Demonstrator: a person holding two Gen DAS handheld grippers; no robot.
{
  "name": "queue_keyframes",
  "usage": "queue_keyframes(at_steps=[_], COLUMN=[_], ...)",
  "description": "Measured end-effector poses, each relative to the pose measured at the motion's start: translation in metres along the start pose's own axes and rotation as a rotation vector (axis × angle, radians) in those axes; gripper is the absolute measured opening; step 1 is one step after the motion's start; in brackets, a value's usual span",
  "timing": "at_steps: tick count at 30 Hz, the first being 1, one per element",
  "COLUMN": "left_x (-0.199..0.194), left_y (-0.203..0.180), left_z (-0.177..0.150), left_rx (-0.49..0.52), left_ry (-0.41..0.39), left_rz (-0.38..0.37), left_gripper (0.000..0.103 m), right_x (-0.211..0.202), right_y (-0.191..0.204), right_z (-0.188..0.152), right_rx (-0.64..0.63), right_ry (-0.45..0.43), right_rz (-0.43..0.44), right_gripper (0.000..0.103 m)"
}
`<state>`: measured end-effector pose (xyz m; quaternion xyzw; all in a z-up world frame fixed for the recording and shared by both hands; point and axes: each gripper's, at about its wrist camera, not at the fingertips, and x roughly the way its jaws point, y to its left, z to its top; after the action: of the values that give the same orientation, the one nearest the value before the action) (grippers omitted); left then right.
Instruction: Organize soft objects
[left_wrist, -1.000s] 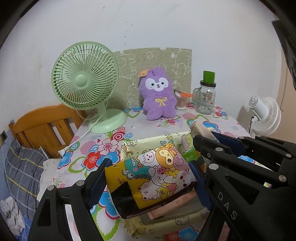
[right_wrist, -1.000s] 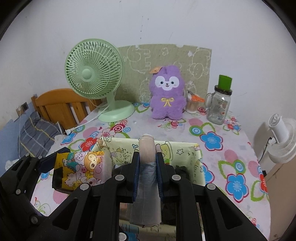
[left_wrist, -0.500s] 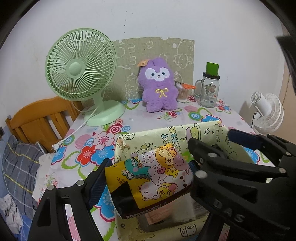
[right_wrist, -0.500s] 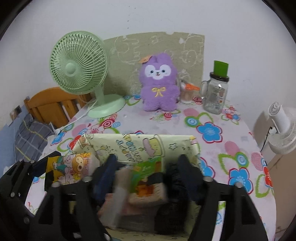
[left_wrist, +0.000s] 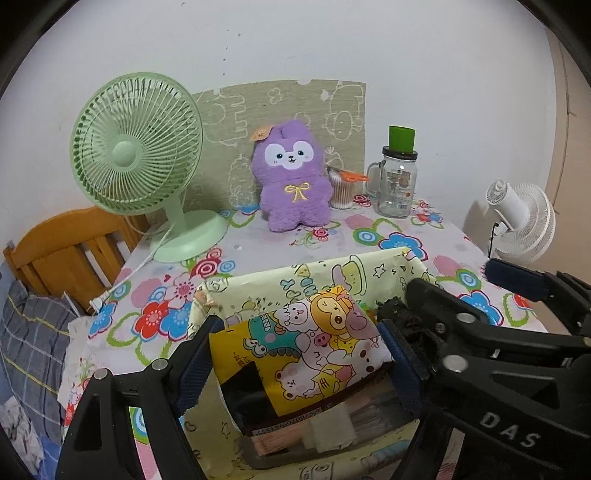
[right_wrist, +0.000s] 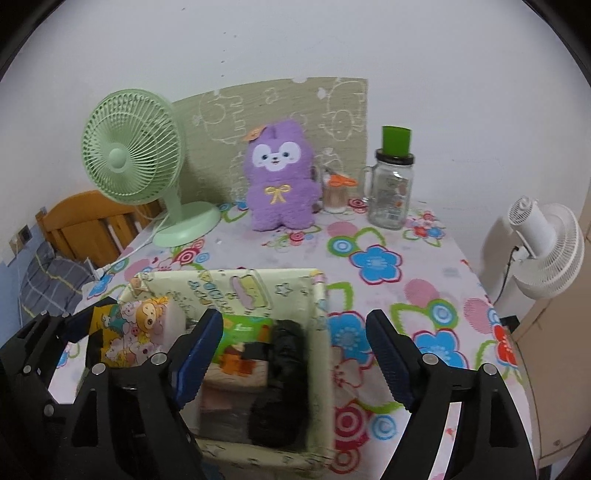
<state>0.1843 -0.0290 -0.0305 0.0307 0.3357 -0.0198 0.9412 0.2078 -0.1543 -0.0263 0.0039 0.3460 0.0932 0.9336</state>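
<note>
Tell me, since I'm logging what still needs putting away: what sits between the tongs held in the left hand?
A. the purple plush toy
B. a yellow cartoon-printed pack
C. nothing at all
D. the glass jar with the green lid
B: in the left wrist view the yellow cartoon-printed pack fills the gap between the left tongs, over the fabric basket; the purple plush toy stands far back by the wall.

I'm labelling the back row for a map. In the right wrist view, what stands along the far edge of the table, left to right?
green fan → purple plush toy → cotton swab cup → glass jar with green lid
</note>
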Motion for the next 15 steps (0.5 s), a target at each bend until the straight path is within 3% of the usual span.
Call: queue_keyframes(at_steps=[10,15], left_x=[0.013,0.020], left_y=[-0.013,-0.015], left_z=[0.005,0.002], left_rx=[0.002,0.013], left_ry=[0.012,0.032], left_rz=[-0.021,-0.007], left_gripper=[0.087,0.098], right_x=[0.002,0.008], right_y=[-0.018,-0.015], right_z=[-0.003,-0.005], right_rx=[0.033,0.022], right_ry=[0.005,0.018], right_rz=[-0.008,-0.005], right_gripper=[0.083,0.083])
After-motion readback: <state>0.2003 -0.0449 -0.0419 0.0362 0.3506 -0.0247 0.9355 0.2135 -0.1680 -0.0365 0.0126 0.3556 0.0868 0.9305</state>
